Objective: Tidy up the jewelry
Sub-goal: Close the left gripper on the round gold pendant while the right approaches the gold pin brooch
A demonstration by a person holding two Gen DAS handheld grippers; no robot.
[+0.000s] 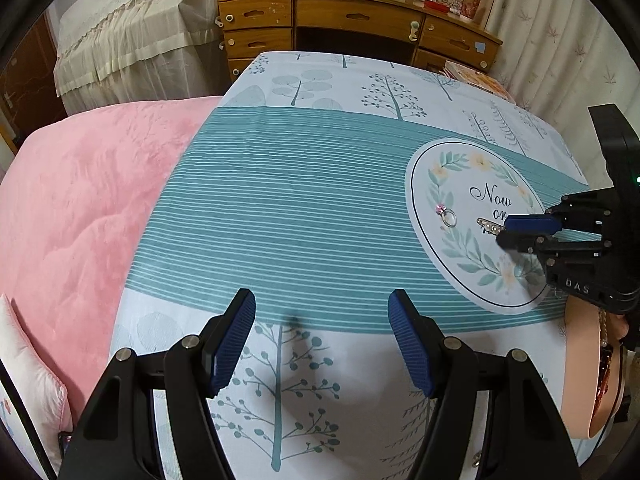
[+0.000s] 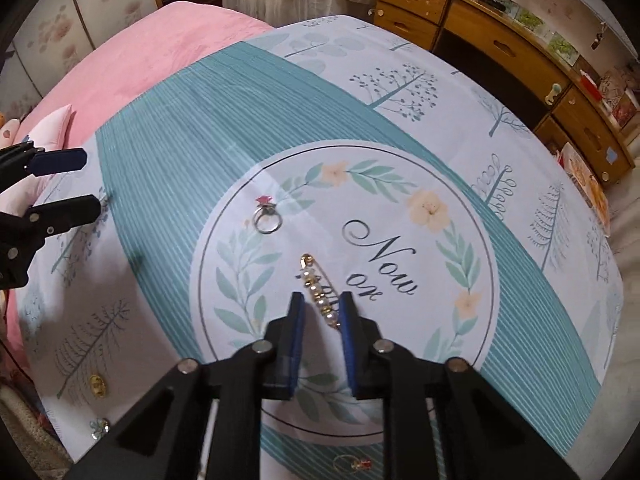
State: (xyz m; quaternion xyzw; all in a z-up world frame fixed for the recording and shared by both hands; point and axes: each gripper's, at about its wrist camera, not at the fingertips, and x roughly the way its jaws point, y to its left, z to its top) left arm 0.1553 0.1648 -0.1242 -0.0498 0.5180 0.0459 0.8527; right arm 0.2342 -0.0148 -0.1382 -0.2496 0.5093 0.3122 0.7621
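A gold pin brooch with pearls (image 2: 318, 289) lies on the round printed emblem of the cloth-covered table (image 2: 520, 300). My right gripper (image 2: 322, 305) is partly open, its blue pads either side of the brooch's near end, not closed on it. It also shows in the left wrist view (image 1: 505, 231) over the brooch (image 1: 488, 225). A silver ring with a pink stone (image 2: 267, 216) lies to the left on the emblem, also in the left wrist view (image 1: 447, 216). My left gripper (image 1: 322, 340) is open and empty above the cloth's near edge.
A small gold clasp (image 2: 96, 380), a sparkly piece (image 2: 99, 429) and a gold-and-red piece (image 2: 357, 463) lie near the cloth's front edge. A pink tray (image 1: 588, 372) with jewelry sits at right. A pink bed (image 1: 80, 208) is to the left, a wooden desk (image 1: 352, 20) behind.
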